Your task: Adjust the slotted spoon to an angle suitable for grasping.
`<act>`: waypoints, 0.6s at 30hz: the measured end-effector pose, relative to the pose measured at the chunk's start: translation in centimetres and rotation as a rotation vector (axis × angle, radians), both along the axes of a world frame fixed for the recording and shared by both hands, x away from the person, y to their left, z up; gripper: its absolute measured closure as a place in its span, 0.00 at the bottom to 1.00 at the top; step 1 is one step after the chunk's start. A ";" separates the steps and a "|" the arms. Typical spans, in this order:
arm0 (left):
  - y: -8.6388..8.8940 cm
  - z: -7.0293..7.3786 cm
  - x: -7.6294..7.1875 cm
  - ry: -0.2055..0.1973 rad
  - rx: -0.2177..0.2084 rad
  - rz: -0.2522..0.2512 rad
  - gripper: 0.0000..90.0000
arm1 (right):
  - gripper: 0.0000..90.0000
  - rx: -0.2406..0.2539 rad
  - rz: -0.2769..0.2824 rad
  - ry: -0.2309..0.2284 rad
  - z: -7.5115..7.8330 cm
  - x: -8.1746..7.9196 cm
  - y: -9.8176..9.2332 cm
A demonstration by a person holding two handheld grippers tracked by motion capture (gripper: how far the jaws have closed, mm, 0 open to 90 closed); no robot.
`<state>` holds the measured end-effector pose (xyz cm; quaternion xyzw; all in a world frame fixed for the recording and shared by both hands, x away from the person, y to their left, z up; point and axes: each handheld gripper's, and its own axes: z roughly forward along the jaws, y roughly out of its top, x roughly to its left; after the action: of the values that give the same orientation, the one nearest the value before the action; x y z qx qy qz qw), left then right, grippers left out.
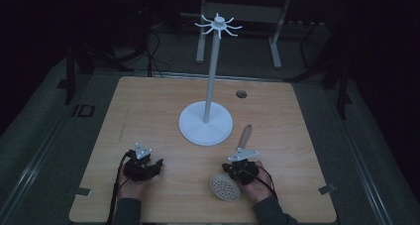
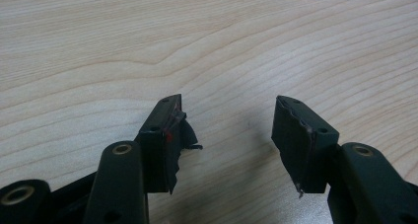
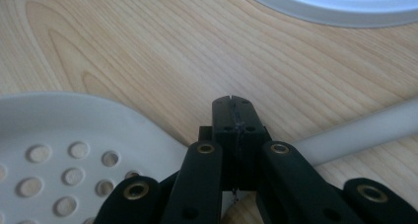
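A white skimmer lies near the table's front edge, its perforated head toward me and its wooden handle pointing at the stand. My right gripper sits over the skimmer's neck. In the right gripper view this gripper is shut, jaws pressed together with nothing seen between them, the skimmer head to their left and the pale shaft passing under them to the right. My left gripper rests low at the front left. In its own view the left gripper is open over bare wood.
A white stand rises mid-table from a round base, with a thin pole and a ring of hooks on top. The wooden table has a cable hole at the back. Beyond it are dark floor and a desk frame.
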<state>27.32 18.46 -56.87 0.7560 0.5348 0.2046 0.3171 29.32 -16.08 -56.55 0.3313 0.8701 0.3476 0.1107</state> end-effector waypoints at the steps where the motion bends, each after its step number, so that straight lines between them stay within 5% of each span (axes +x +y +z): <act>1: 0.0 0.0 0.0 0.000 0.000 0.000 0.51 | 1.00 -0.002 0.001 0.004 0.0 0.0 -0.2; 18: 0.1 0.0 -0.1 -0.002 -0.001 0.007 0.51 | 1.00 -0.046 0.005 0.043 0.5 -0.2 -3.9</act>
<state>27.23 18.59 -56.82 0.7538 0.5372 0.2060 0.3173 29.12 -19.95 -56.04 0.3339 0.8809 0.3206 0.0984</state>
